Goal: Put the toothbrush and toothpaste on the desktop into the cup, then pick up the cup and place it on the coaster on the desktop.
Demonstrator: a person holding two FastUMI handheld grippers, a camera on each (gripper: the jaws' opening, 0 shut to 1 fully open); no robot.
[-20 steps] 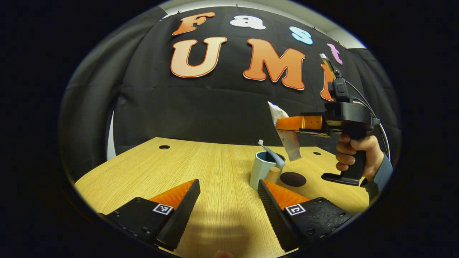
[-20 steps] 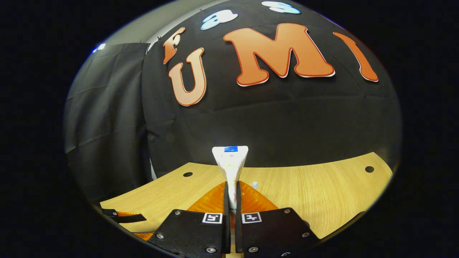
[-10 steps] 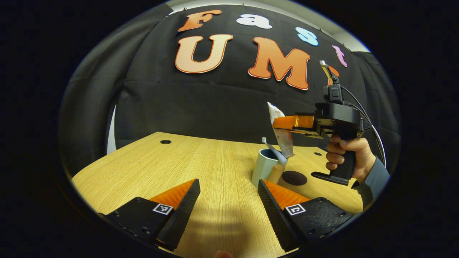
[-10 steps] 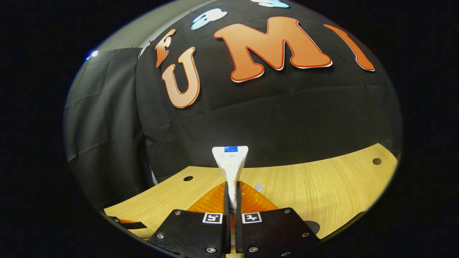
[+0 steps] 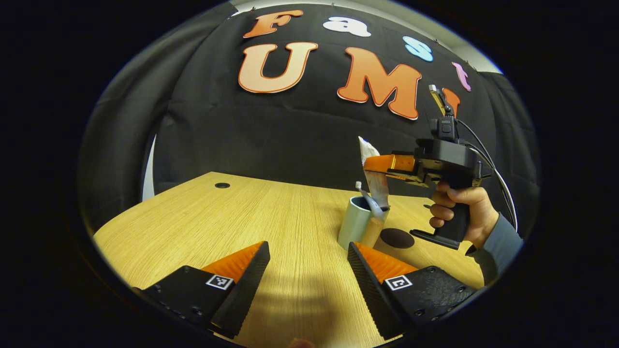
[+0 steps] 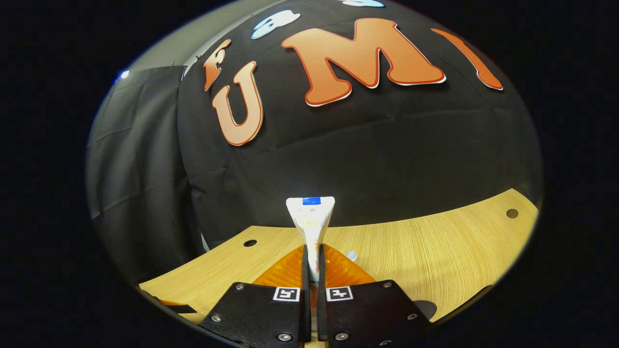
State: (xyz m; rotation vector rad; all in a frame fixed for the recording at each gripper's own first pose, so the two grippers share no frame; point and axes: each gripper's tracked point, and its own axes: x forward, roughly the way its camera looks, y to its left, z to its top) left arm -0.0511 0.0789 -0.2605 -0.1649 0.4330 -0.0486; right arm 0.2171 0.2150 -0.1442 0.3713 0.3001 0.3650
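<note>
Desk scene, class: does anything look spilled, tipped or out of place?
Nothing stands out. The cup stands upright on the desk with the toothbrush leaning inside, beside the coaster; the right gripper holds the toothpaste above it.

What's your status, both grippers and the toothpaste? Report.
Right gripper shut on toothpaste tube, its lower end at the cup mouth. Left gripper open, empty, above the desktop. Toothbrush in cup. Coaster bare beside it.

Black cloth wall (image 5: 290,140) behind — light wood desktop (image 5: 271,212) w/ holes.
</note>
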